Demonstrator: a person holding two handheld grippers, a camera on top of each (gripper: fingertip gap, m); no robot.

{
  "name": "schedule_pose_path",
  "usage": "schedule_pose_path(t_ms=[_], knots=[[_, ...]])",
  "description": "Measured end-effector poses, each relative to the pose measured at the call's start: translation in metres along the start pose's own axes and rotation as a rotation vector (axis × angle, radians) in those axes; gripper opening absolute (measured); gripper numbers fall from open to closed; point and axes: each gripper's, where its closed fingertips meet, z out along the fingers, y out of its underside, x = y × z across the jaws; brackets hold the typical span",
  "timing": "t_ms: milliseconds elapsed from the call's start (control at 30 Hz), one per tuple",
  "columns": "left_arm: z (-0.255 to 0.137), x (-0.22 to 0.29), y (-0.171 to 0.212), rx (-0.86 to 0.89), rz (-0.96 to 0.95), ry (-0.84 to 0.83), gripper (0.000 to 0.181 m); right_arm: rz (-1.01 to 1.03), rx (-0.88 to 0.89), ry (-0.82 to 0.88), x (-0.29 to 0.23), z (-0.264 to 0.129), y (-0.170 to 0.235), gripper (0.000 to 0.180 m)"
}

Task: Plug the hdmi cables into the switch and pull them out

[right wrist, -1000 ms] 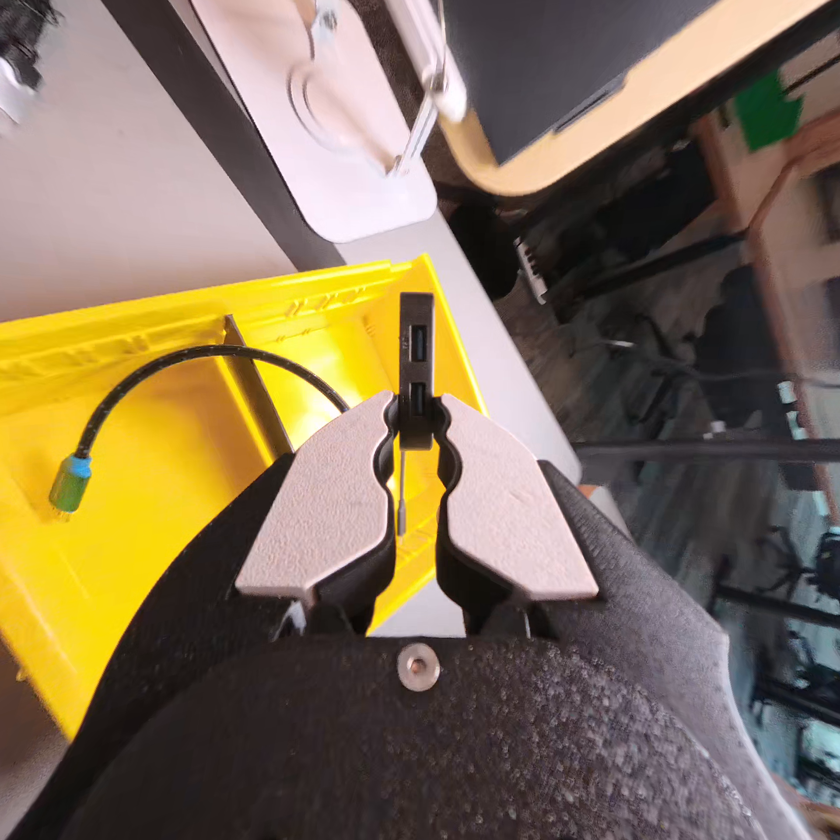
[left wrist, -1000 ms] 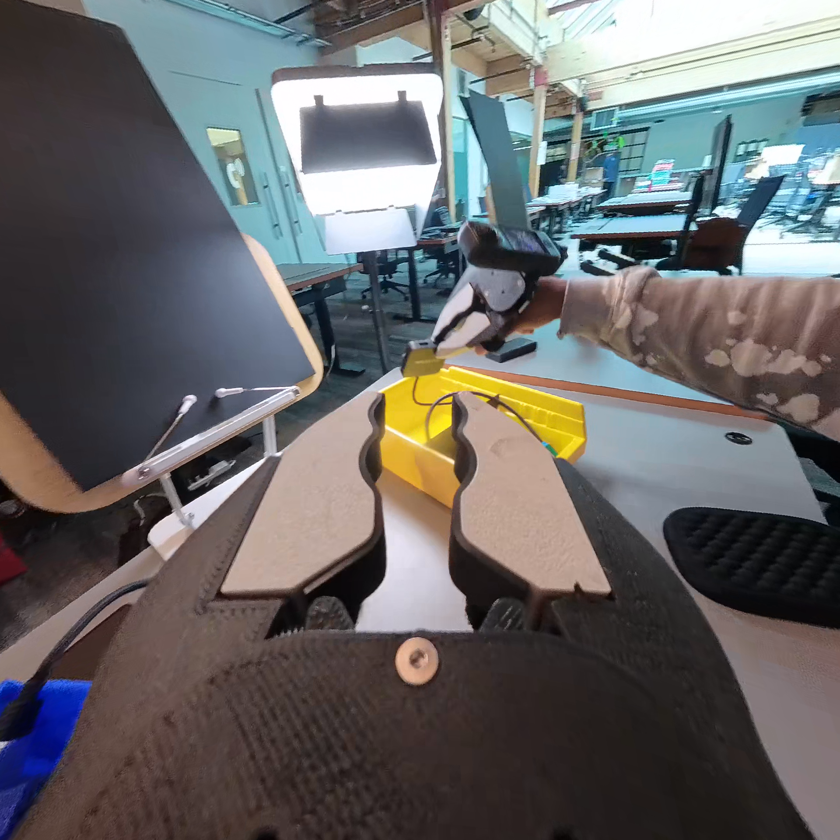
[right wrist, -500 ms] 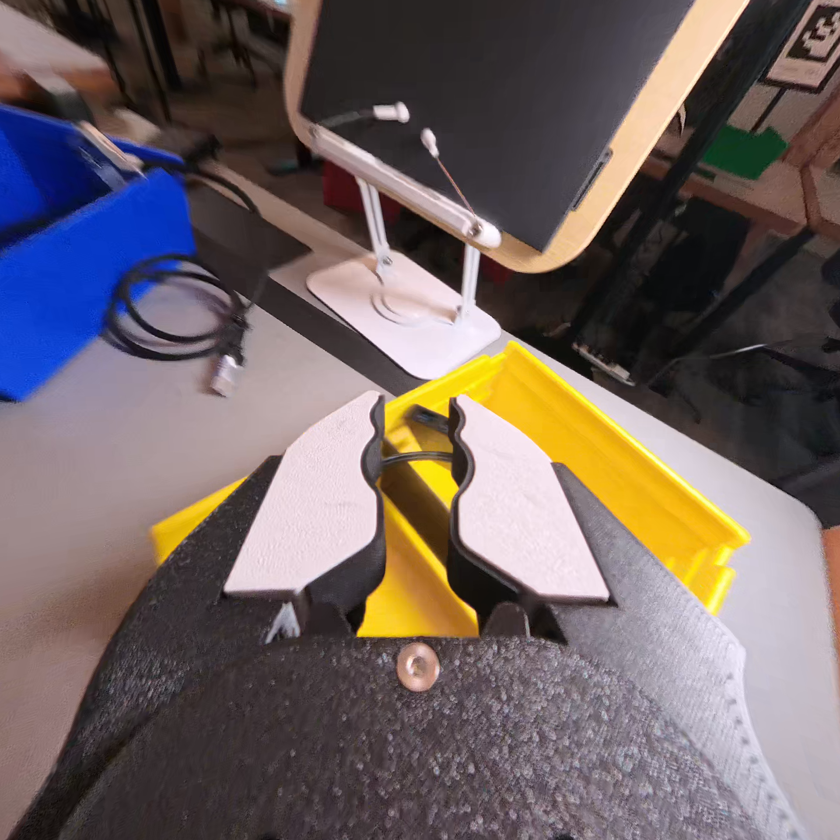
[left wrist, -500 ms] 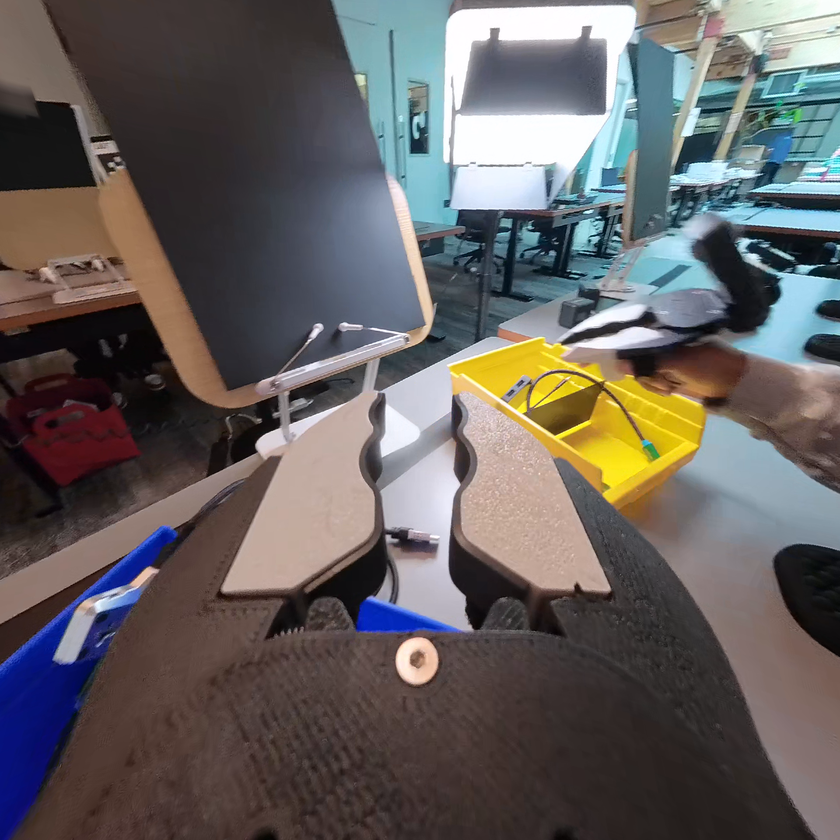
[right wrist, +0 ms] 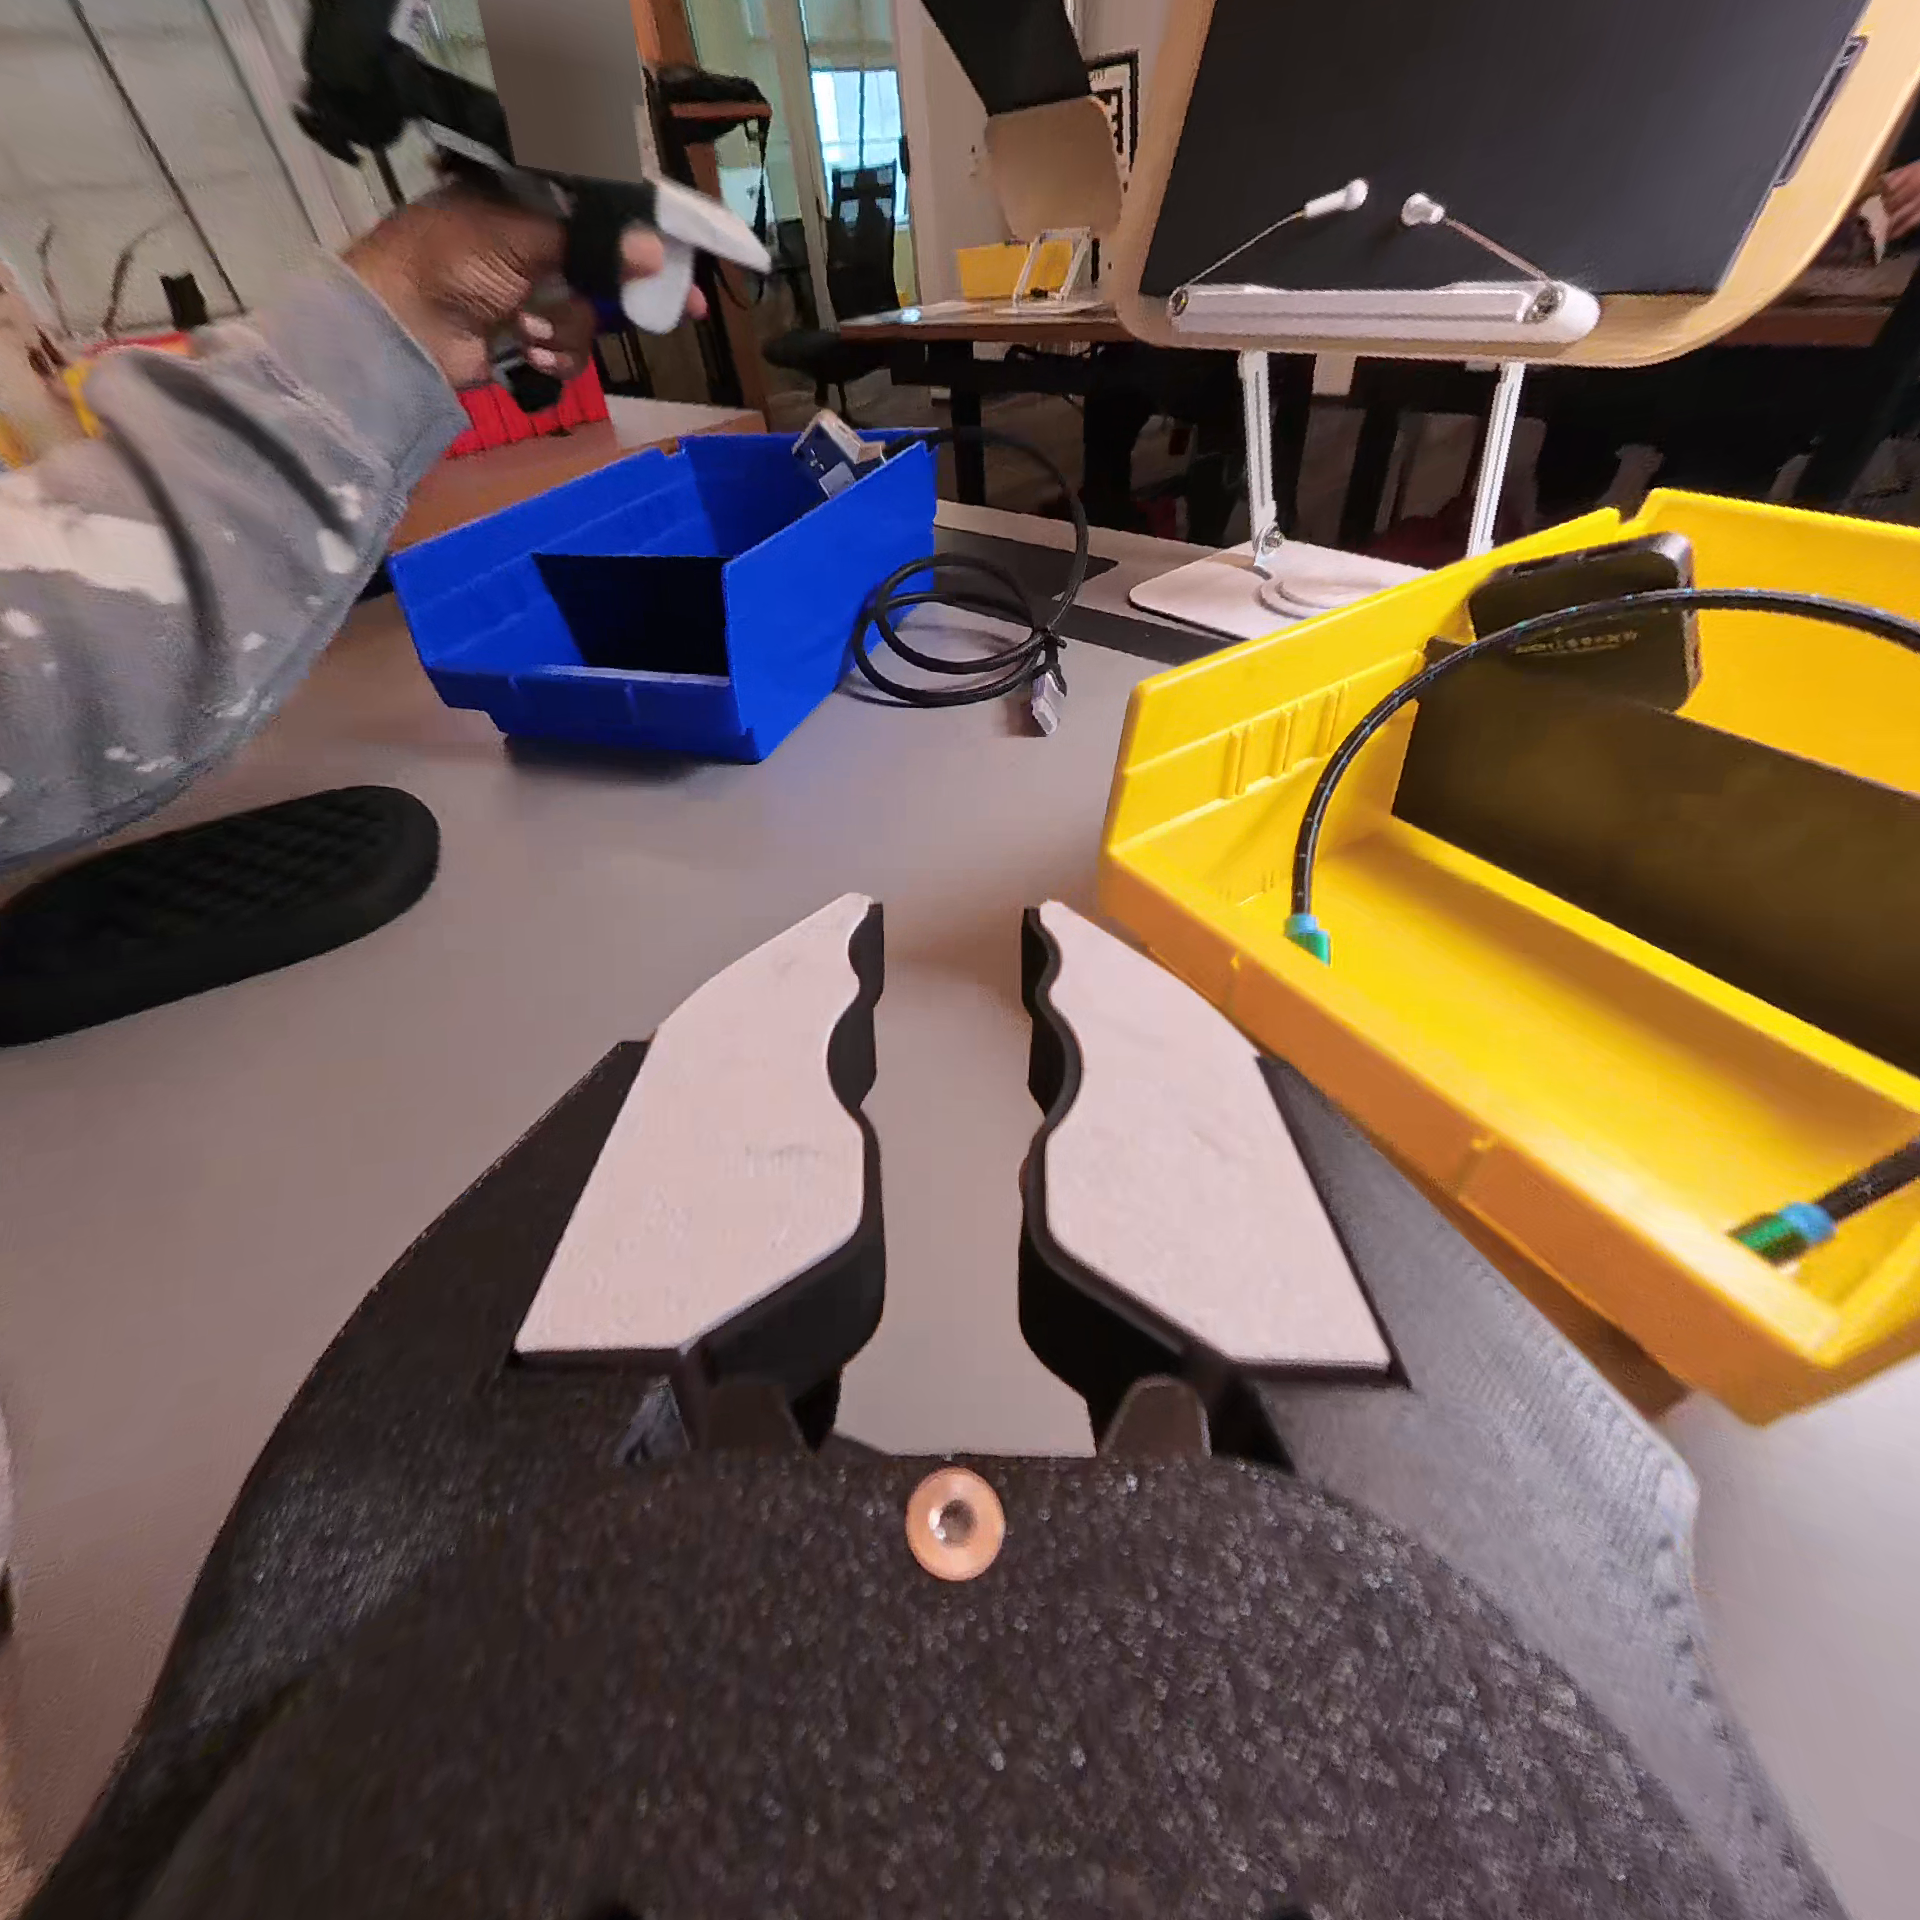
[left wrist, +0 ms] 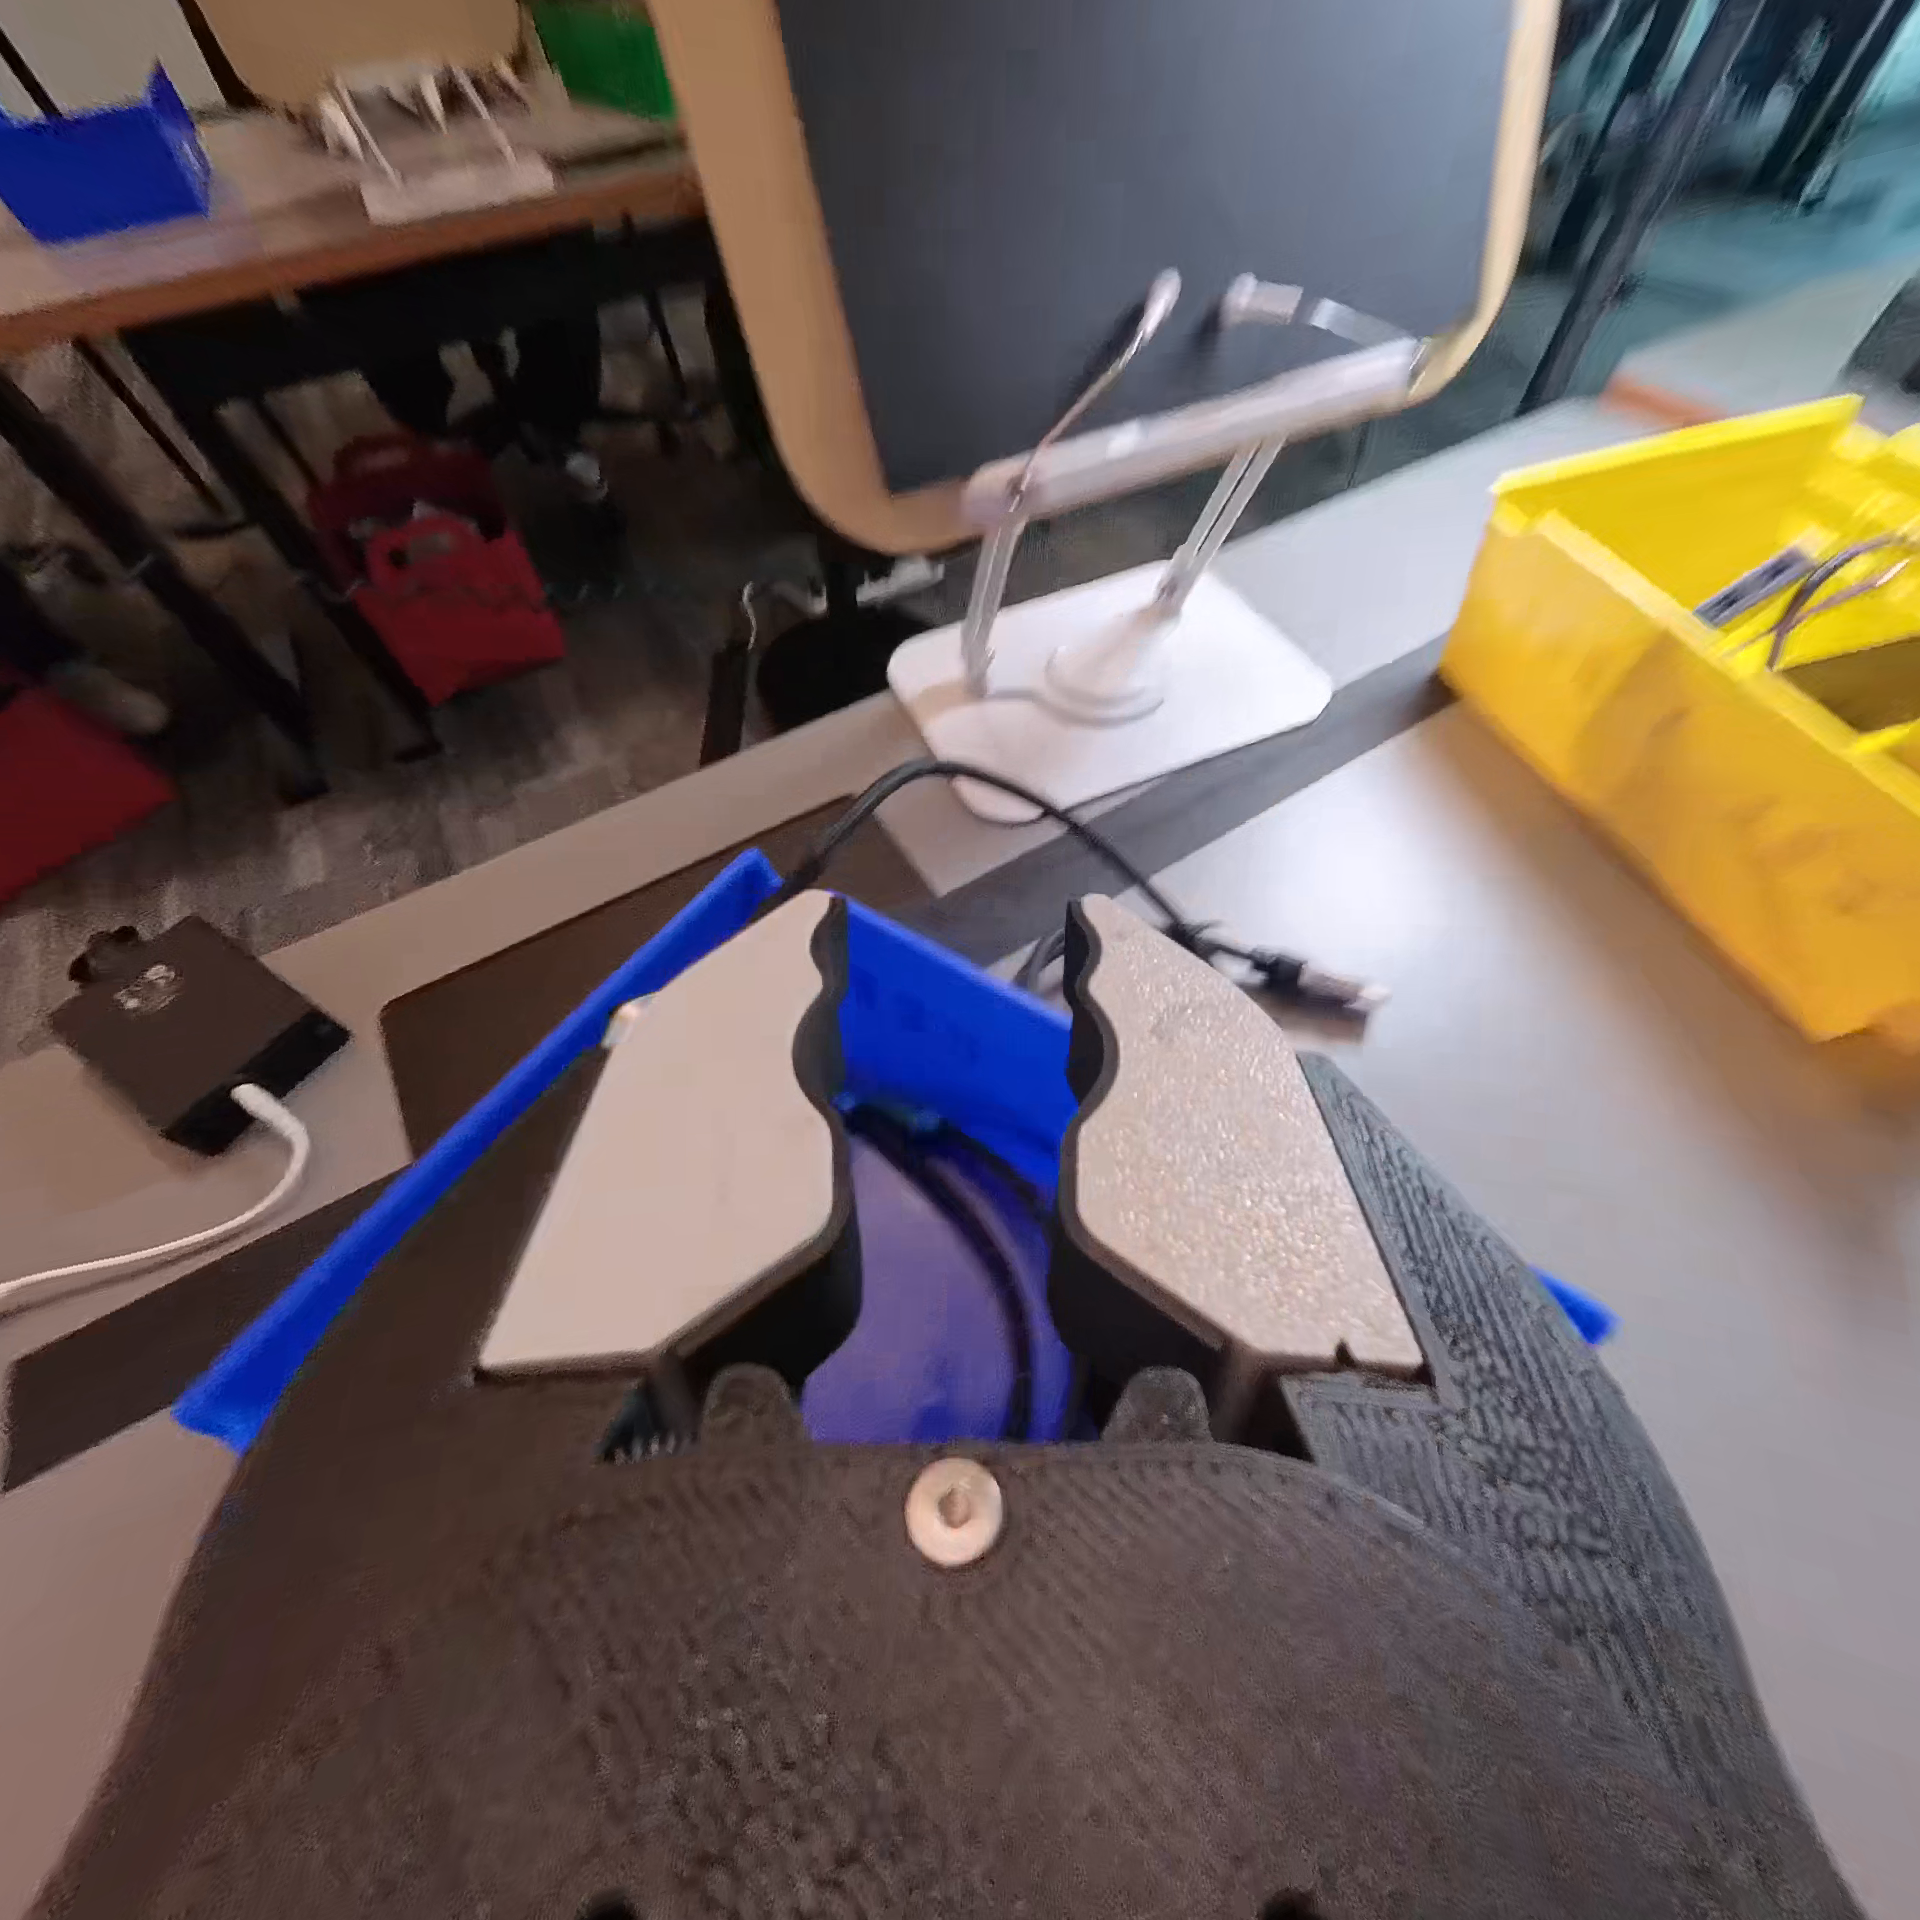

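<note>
In the left wrist view my left gripper (left wrist: 951,914) is open and empty, hovering over the blue bin (left wrist: 935,997). A black cable (left wrist: 1039,821) runs out of that bin, and its plug (left wrist: 1325,987) lies on the table. In the right wrist view my right gripper (right wrist: 951,914) is open and empty over the grey table, just left of the yellow bin (right wrist: 1351,1049). The black switch (right wrist: 1590,613) leans on the divider inside the yellow bin, with a braided cable (right wrist: 1351,748) that has green ends. The left gripper also shows in the right wrist view (right wrist: 686,260), above the blue bin (right wrist: 665,582).
A dark board on a white stand (left wrist: 1112,686) rises behind the bins. A black wrist rest (right wrist: 208,894) lies at the left. A phone with a white cable (left wrist: 197,1039) lies left of the blue bin. The coiled black cable (right wrist: 966,634) lies between the bins.
My right gripper let go of the switch in the yellow bin and drew back over the table. My left gripper swung over to the blue bin and opened wider.
</note>
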Motion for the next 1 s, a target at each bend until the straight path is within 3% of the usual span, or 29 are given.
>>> schedule_pose_path(t_ms=[267,400,733,1000], knots=[[0.057,-0.092,0.068,-0.567,0.331,-0.106,0.055,0.052,0.163,0.038,-0.001,-0.023,-0.003,0.022],[0.075,-0.102,0.098,-0.693,0.379,-0.09,0.058,0.055,0.193,0.05,0.002,-0.028,-0.005,0.02],[0.081,-0.105,0.097,-0.673,0.641,-0.226,0.045,0.056,0.184,0.04,0.002,-0.029,0.002,0.018],[0.067,-0.094,0.084,-0.56,0.777,-0.276,0.038,0.068,0.207,0.05,0.004,-0.033,0.0,0.016]])
